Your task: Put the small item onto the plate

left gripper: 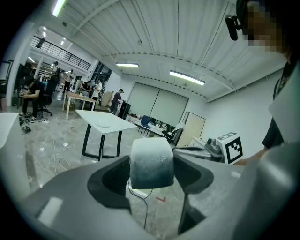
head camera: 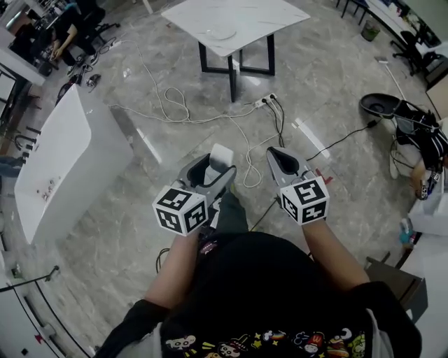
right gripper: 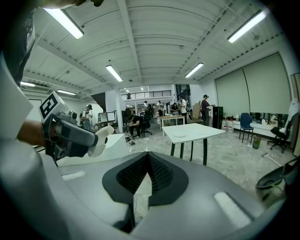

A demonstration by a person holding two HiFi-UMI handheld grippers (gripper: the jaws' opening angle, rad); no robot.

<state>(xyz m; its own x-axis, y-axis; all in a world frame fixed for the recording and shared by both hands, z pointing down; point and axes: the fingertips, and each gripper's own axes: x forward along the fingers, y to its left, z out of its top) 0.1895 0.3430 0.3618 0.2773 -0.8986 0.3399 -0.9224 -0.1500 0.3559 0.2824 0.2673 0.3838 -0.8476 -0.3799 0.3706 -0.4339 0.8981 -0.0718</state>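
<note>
Left tongs: the left tongs (left gripper: 151,173) are narrowed onto the small item, one dark pad pressed against each of its sides.
Right tongs: the right tongs (right gripper: 148,172) have their ribbed pads brought together with nothing between them; they are held just beside the left pair, on its 3 o'clock side.
Small item: the small item (left gripper: 151,162) is a pale, rounded block, whitish on top and darker toward its lower edge. It sits upright in the left jaws, well above the floor, at about the centre of the head view.
Plate: the plate (head camera: 224,33) is white, shallow and looks bare. It lies at 12 o'clock from the item, well apart from it.
Table: the plate lies on a white-topped table (head camera: 274,17) with dark legs, near the edge that faces the person.
Surroundings: cables (head camera: 175,105) and a power strip (head camera: 266,100) lie on the stone floor between the person and the table. A second white table (head camera: 63,154) stands at 9 o'clock.
Step in hand: by my reading, the carry. The item is gripped and lifted but not yet at the plate.
Next move: it calls for closing the gap toward 12 o'clock and stepping clear of the cables. The item then needs to be brought over the plate and lowered until it rests there. Only after that should the left jaws part.
</note>
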